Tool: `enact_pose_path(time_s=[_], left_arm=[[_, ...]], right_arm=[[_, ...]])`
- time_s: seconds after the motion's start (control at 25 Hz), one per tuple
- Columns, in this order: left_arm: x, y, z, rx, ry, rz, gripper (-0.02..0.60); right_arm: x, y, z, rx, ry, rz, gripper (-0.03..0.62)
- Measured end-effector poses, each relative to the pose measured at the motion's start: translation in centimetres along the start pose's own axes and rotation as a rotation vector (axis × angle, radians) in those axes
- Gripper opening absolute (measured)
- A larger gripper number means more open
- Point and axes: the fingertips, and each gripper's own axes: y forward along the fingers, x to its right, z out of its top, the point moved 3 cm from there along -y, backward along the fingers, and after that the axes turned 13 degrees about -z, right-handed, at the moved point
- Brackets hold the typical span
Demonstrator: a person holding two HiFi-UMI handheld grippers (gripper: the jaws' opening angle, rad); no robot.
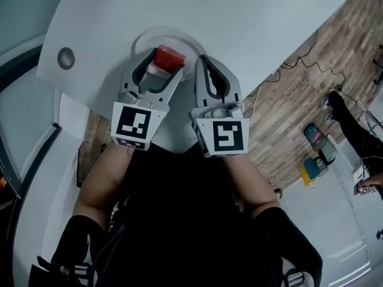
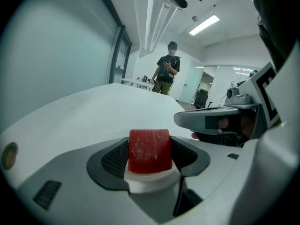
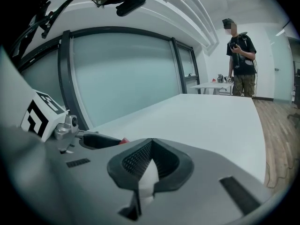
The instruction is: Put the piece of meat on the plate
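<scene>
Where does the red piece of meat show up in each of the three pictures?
Head view: the piece of meat is upper centre-left, between the left gripper's jaws, over the plate.
Left gripper view: lower centre, clamped between the jaws.
Right gripper view: only a red sliver at lower left.
Shared landmark: the white table, seen in all three.
</scene>
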Motion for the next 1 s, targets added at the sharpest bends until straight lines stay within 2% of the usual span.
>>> enact_pose_path(time_s=[0.28,0.68,0.72,0.76,0.88,1.0], left_arm=[[-0.2,0.6,-0.7,-0.064,0.044,-0.007,0.280],[0.6,0.2,1.1,-0.006,0.068,0.012,0.275],[0.3,-0.1,1.3,0.008,0.069,0.024,0.213],[0.2,-0.3,1.6,0.024,0.066,0.033,0.189],[0.9,-1.0,2.6,0.060,0.053,0.036,0.183],[1.4,-2.0,3.7,0.098,0.079,0.072,0.107]], right_arm=[[-0.1,1.1,-0.9,-0.022,0.018,-0.021,0.003],[0.5,0.2,0.0,-0.012,0.021,-0.020,0.003],[0.3,0.3,0.2,-0.007,0.020,-0.019,0.003],[0.2,0.3,0.4,0.000,0.019,-0.016,0.003],[0.2,-0.5,1.2,0.021,0.018,-0.003,0.003],[-0.2,-1.2,2.1,0.049,0.008,0.019,0.003]])
